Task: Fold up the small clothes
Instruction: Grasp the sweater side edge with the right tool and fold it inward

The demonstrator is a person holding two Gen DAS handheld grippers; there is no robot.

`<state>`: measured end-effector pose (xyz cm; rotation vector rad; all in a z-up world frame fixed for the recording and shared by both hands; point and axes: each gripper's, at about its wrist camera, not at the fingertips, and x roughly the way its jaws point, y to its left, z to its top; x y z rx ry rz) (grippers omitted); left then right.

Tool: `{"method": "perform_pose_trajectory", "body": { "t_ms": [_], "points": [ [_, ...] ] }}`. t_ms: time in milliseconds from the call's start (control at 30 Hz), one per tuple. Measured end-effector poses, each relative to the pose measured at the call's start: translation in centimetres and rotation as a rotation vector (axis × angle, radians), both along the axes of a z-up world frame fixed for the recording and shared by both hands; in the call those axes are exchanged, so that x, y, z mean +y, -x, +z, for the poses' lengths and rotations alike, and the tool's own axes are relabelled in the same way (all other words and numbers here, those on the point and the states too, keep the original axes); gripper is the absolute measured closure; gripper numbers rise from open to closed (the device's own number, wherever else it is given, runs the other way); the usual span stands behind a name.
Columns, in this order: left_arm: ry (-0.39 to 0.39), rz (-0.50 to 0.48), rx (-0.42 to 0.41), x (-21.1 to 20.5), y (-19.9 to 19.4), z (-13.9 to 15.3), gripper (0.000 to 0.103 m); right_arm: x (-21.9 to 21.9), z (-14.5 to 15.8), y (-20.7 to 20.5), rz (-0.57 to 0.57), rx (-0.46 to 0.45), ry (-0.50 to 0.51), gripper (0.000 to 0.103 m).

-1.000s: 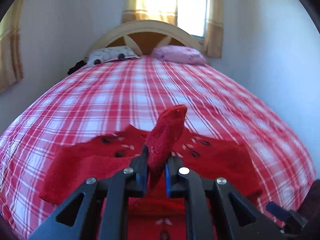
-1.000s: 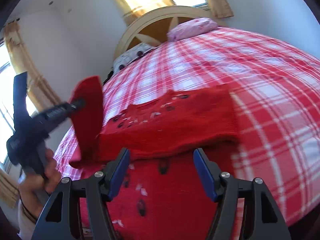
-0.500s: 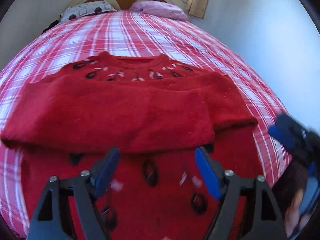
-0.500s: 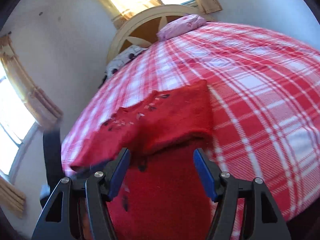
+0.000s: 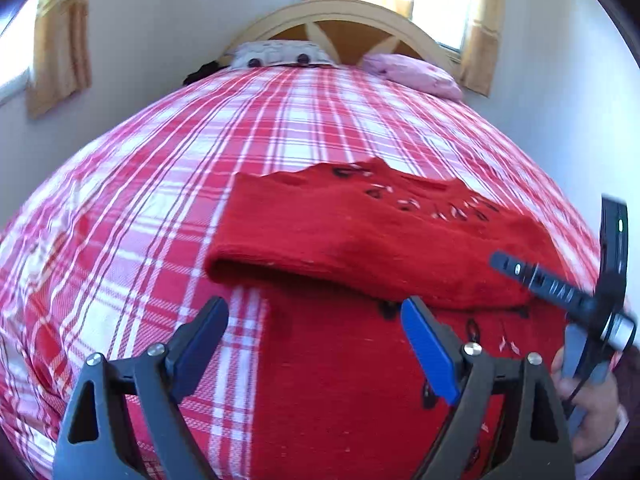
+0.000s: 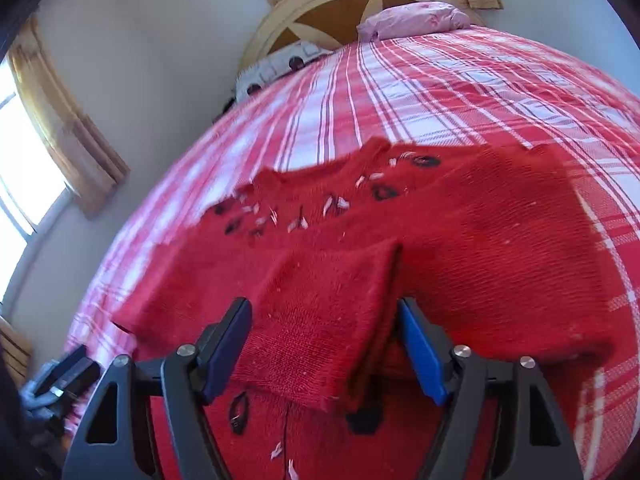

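The red sweater lies flat on the red-and-white plaid bedspread, both sleeves folded across its chest (1 cuff overlapping the other). The left gripper hangs over the sweater's left edge, jaws opening wide, gripping nothing. The right gripper straddles the sleeve cuff, jaws closing, pads not pressing.

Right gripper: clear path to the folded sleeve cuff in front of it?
Probably yes. The right gripper hangs just above the sleeve folded over the sweater, jaws closing, nothing pressed yet. Nothing lies between; the left gripper is off to the side.
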<state>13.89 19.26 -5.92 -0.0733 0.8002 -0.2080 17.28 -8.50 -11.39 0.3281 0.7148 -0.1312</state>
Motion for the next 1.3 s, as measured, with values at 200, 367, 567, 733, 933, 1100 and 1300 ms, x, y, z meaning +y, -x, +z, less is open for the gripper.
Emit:
{"method": "perform_pose_trajectory", "body": {
  "t_ms": [200, 367, 567, 733, 933, 1100, 1300],
  "points": [
    [0.049, 0.064, 0.021, 2.3, -0.2, -0.3, 0.012, 1.5, 0.1, -1.1, 0.042, 0.047, 0.092, 0.092],
    [0.063, 0.105, -0.002, 3.5, -0.7, 0.5, 0.012, 2.5, 6.0, -1.0, 0.129, -0.073, 0.174, 0.093],
    [0.070, 0.105, -0.021, 3.4, -0.8, 1.1, 0.012, 0.7, 13.4, -0.5, 0.157, -0.226, 0.186, 0.093],
    [0.050, 0.065, -0.017, 1.8, -0.9, 0.3, 0.012, -1.9, 14.8, 0.5, 0.145, -0.270, 0.149, 0.093],
    [0.007, 0.046, -0.012, -1.6, -1.7, -1.0, 0.012, -0.6, 15.2, -0.9, 0.192, -0.261, 0.117, 0.093],
    [-0.051, 0.134, -0.014, -3.6, -4.2, -2.2, 0.012, 2.2, 19.0, -1.8, 0.263, -0.321, 0.123, 0.093],
    [-0.059, 0.247, 0.005, -3.9, -6.8, -3.2, 0.012, 4.9, 24.0, -2.0, 0.336, -0.416, 0.103, 0.093]
  ]
}}
